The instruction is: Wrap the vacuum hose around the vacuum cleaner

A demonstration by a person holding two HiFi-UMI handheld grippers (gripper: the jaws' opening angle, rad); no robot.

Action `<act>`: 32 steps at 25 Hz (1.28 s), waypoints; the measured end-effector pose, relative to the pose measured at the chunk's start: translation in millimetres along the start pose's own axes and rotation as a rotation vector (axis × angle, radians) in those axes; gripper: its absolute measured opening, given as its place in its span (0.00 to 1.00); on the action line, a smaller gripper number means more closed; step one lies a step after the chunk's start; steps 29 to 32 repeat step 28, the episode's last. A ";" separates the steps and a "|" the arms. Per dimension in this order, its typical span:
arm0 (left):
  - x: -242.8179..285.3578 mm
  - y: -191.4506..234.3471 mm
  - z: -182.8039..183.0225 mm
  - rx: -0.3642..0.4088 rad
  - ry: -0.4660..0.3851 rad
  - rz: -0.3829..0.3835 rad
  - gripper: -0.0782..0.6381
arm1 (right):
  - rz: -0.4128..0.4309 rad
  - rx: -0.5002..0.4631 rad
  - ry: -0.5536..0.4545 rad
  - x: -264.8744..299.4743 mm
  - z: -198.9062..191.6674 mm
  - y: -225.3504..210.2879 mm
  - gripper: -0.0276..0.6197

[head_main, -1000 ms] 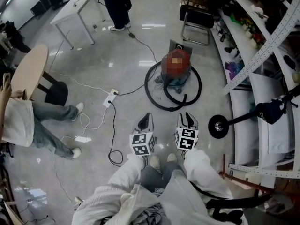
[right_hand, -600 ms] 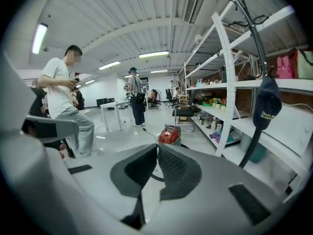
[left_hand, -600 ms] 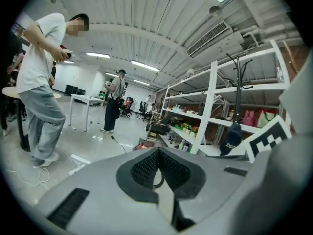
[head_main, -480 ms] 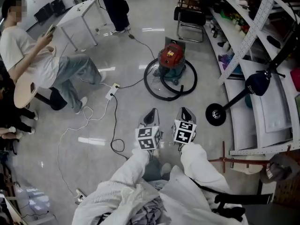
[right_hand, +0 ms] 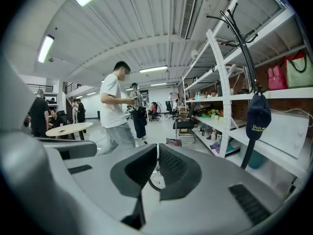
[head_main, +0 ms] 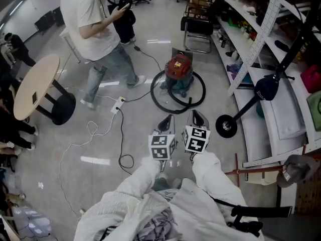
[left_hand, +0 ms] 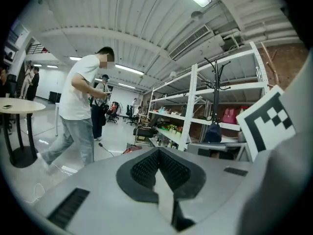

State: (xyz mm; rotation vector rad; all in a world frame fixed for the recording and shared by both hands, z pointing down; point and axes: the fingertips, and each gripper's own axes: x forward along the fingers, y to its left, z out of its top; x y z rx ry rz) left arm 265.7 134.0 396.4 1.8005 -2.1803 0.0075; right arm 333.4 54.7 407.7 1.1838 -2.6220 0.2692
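The red vacuum cleaner (head_main: 179, 67) stands on the floor ahead of me. Its black hose (head_main: 173, 106) lies in a loose ring around its base. Both grippers hang side by side in the air, short of the hose ring. My left gripper (head_main: 167, 119) is shut with nothing in it, and so is my right gripper (head_main: 196, 115). Over the joined jaws of the left gripper view only the vacuum's red top (left_hand: 131, 150) shows. The right gripper view has the vacuum (right_hand: 171, 141) just past the jaw tips, with a curve of hose (right_hand: 152, 182) in the slit below them.
A person in a white shirt (head_main: 95, 34) walks by left of the vacuum. A white power strip (head_main: 118, 105) and a black cable (head_main: 122, 144) lie on the floor at left. A round table (head_main: 32, 87) stands far left. Shelving (head_main: 261, 39), a chair (head_main: 196, 24) and a stand's round base (head_main: 225, 127) line the right.
Both grippers have risen and shifted slightly together. The person in white got up from the left and walked across toward the vacuum. Vacuum and hose have not moved.
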 end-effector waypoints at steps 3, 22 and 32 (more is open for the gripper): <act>-2.2 -1.7 -0.5 0.015 0.009 -0.004 0.11 | -0.023 0.011 0.017 -4.5 -5.1 -6.4 0.07; -3.7 -12.6 -4.8 0.015 0.009 -0.022 0.11 | -0.054 -0.024 0.041 -18.3 -19.1 -13.9 0.06; 0.3 -8.6 -3.5 0.006 0.005 -0.008 0.11 | -0.046 -0.030 0.039 -13.0 -14.9 -15.2 0.06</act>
